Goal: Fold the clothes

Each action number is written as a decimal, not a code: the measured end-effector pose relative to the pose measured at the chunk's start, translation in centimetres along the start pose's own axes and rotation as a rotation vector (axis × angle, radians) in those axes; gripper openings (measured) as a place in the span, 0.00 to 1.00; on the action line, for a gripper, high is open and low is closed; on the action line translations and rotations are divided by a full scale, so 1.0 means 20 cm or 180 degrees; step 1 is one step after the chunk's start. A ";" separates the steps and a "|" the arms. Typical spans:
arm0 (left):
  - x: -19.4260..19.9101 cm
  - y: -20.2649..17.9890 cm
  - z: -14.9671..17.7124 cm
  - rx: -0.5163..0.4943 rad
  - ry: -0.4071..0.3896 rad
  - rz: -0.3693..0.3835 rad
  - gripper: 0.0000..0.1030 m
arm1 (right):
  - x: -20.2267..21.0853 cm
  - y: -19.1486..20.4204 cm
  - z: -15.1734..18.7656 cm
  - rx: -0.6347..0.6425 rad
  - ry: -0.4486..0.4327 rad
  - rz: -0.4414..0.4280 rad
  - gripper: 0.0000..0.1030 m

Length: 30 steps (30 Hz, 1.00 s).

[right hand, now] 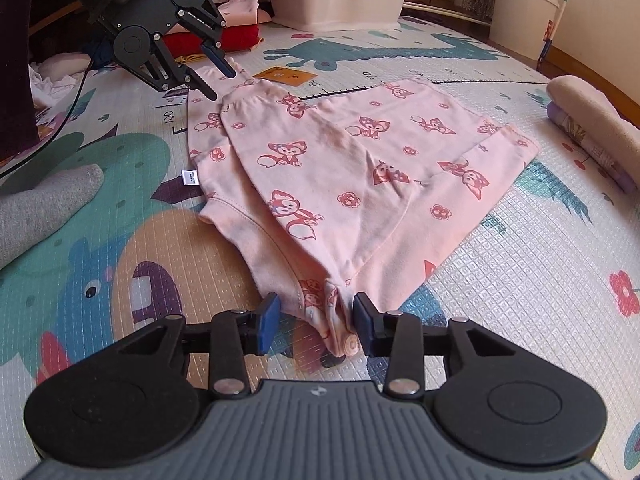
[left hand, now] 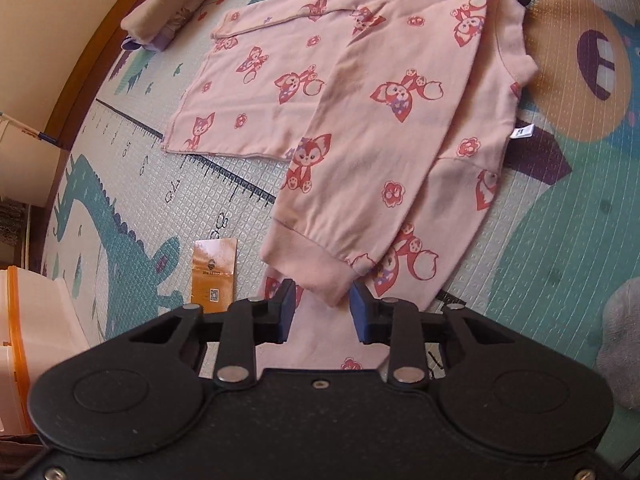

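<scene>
The pink fox-print shirt [right hand: 360,168], soft knit with ribbed cuffs, lies flat on your embossed foam play mat [right hand: 520,280], your left hand-held gripper [left hand: 322,308] spread over one cuff, your right hand-held gripper [right hand: 316,320] spread around bunched shoulder fabric, its view alone showing a grey sock [right hand: 44,204].

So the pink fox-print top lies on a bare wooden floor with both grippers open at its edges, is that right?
Not quite: the pink fox-print top lies on a colourful cartoon play mat, as the right wrist view shows. Both grippers, left and right, are indeed open.
</scene>
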<state>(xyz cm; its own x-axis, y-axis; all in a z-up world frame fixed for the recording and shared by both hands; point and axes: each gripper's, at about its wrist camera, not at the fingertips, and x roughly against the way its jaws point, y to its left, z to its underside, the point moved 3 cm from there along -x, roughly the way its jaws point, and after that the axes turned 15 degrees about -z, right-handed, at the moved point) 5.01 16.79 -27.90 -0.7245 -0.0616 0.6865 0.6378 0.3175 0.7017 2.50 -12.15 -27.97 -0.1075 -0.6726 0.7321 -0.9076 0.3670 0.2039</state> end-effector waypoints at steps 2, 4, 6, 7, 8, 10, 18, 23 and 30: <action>0.00 -0.04 0.00 -0.0220 -0.0067 -0.0006 0.24 | 0.00 -0.01 0.00 -0.0022 -0.0010 -0.0008 0.41; 0.00 -0.07 -0.01 -0.0413 -0.0122 -0.0033 0.23 | 0.00 -0.01 0.01 -0.0045 -0.0020 -0.0016 0.41; -0.01 -0.09 -0.01 -0.0561 -0.0158 -0.0078 0.23 | 0.00 -0.02 0.01 -0.0067 -0.0030 -0.0024 0.41; -0.01 -0.10 -0.01 -0.0664 -0.0167 -0.0082 0.23 | 0.00 -0.02 0.01 -0.0078 -0.0035 -0.0028 0.41; -0.02 -0.11 -0.01 -0.0761 -0.0181 -0.0086 0.23 | 0.00 -0.02 0.02 -0.0089 -0.0040 -0.0032 0.41; -0.03 -0.14 0.00 -0.0971 -0.0206 -0.0073 0.22 | 0.01 -0.02 0.02 -0.0086 -0.0045 -0.0033 0.41; -0.06 -0.16 -0.03 -0.1164 -0.0091 0.0032 0.11 | 0.01 -0.03 0.02 -0.0088 -0.0078 -0.0051 0.41; -0.04 -0.17 -0.04 -0.1123 -0.0028 -0.0018 0.01 | 0.01 -0.03 0.02 -0.0084 -0.0102 -0.0065 0.41; 0.07 0.00 -0.14 -0.0859 -0.0039 -0.0185 0.00 | 0.01 -0.03 0.03 -0.0067 -0.0138 -0.0074 0.41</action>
<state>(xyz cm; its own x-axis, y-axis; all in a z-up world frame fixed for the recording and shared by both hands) 4.79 14.01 -26.40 -0.7639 -0.0602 0.6425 0.6405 0.0499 0.7663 2.78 -12.92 -28.29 -0.1045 -0.7081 0.6983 -0.9013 0.3642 0.2344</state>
